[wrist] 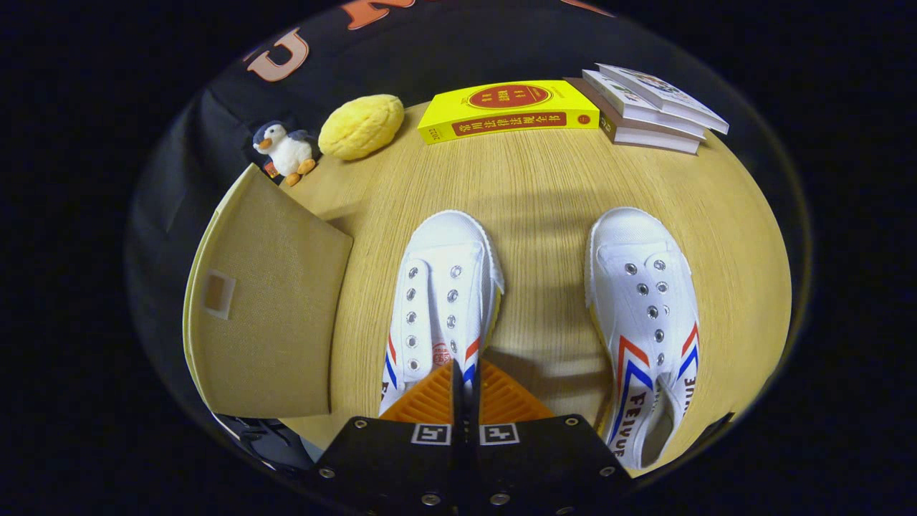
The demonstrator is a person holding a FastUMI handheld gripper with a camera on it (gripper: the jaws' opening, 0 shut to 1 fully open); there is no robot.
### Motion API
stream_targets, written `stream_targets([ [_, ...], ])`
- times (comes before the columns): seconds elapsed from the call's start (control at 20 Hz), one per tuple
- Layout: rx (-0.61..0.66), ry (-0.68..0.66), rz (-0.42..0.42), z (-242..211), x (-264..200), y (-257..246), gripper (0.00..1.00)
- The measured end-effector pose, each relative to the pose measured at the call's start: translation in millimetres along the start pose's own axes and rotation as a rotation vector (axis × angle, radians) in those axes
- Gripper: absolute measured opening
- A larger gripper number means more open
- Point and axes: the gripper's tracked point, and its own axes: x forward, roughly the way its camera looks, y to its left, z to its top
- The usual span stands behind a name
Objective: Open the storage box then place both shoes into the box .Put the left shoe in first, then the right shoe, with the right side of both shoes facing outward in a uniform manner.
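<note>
Box [269,301] is lying lid-down left of the left shoe [440,301], gripper [466,390] hovering over that shoe with fingers pressed together, empty; should be approaching the lid edge first.

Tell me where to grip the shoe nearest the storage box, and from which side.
Grip the left shoe by its side wall at the open collar, coming from above at the heel end, where the closed gripper now sits. It lies flat, sole down, toe pointing away; the thin upright wall suits two fingers. The storage box lies close alongside.
</note>
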Motion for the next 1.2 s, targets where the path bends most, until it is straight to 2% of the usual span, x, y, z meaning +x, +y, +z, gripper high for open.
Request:
stream_targets([
  [0.25, 0.078, -0.049, 0.07, 7.7, -10.0, 28.1, 0.0],
  [0.4, 0.07, -0.05, 0.033, 1.5, -8.5, 32.0, 0.0],
  [0.6, 0.233, -0.111, 0.167, 20.2, -29.2, 54.4, 0.0],
  [0.7, 0.287, -0.165, 0.193, 37.2, -47.6, 60.0, 0.0],
  [0.9, 0.281, -0.263, 0.204, 66.2, -98.6, 84.6, 0.0],
  [1.05, 0.239, -0.337, 0.237, 87.5, -133.3, 127.6, 0.0],
  [1.2, 0.203, -0.366, 0.299, 95.8, -149.3, 183.3, 0.0],
])
